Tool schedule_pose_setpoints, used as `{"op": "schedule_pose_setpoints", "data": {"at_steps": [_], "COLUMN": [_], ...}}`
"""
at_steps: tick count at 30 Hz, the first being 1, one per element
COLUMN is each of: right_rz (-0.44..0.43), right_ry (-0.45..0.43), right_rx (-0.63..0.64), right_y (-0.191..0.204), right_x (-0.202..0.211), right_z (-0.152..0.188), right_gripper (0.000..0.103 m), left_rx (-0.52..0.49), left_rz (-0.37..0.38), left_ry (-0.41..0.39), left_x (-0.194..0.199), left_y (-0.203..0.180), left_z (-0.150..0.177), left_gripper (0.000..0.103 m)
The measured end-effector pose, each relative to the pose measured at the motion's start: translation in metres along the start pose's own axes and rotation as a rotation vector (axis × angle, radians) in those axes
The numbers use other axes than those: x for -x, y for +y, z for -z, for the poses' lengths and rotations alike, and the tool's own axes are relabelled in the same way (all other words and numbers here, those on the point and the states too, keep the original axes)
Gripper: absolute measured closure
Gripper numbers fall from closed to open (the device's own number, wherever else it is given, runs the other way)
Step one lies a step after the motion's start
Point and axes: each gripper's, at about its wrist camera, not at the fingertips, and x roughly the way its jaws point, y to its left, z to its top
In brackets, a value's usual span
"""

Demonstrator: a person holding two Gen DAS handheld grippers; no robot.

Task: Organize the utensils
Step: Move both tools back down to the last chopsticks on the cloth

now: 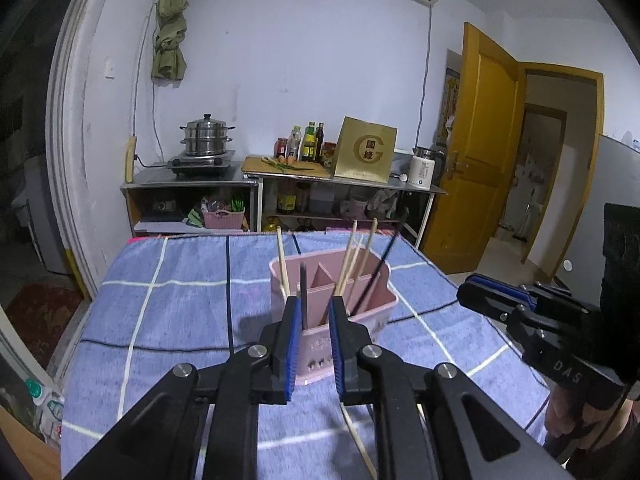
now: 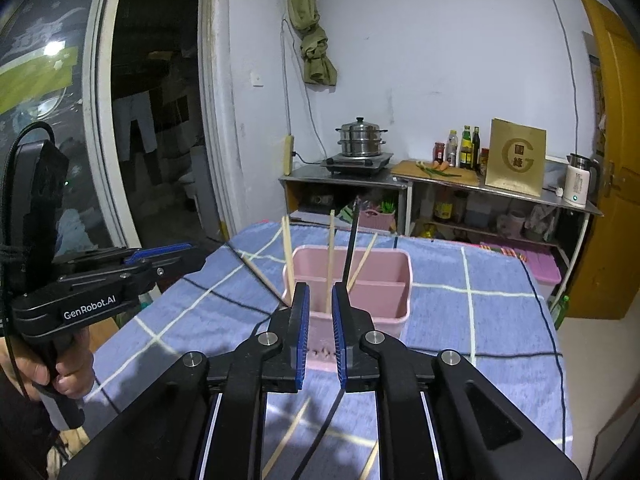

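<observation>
1. Left wrist view: the left gripper (image 1: 316,304) hangs over the near rim of the pink utensil holder (image 1: 374,314), its jaws spread, nothing between the pads.
2. A black chopstick (image 1: 303,294) stands upright just beyond the tips, at 12 o'clock; wooden chopsticks (image 1: 352,258) lean at 1 o'clock.
3. The holder sits on a blue checked cloth (image 1: 172,312).
4. Right wrist view: the right gripper (image 2: 319,294) is parted and empty, the holder (image 2: 384,300) straight ahead at 12 o'clock.
5. Loose chopsticks (image 2: 286,442) lie on the cloth at 6 o'clock.
</observation>
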Motion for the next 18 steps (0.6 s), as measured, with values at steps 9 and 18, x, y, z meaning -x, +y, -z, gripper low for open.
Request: {"op": "schedule_pose_setpoints", "data": {"at_steps": [9, 18], "right_rz": [-0.011, -0.015], "right_ry": [0.053, 0.086], "right_rx": [-0.018, -0.050], "right_y": [0.003, -0.002], "right_x": [0.010, 0.021], "right_z": [0.037, 0.069], "right_gripper": [0.090, 0.085], "left_rx": [-0.003, 0.008], "left_rz": [-0.019, -0.031], "left_ry": [0.015, 0.043], "left_x": [0.015, 0.019], "left_y": [-0.012, -0.022], "left_z": [0.049, 0.082], "left_gripper": [0.089, 0.089]}}
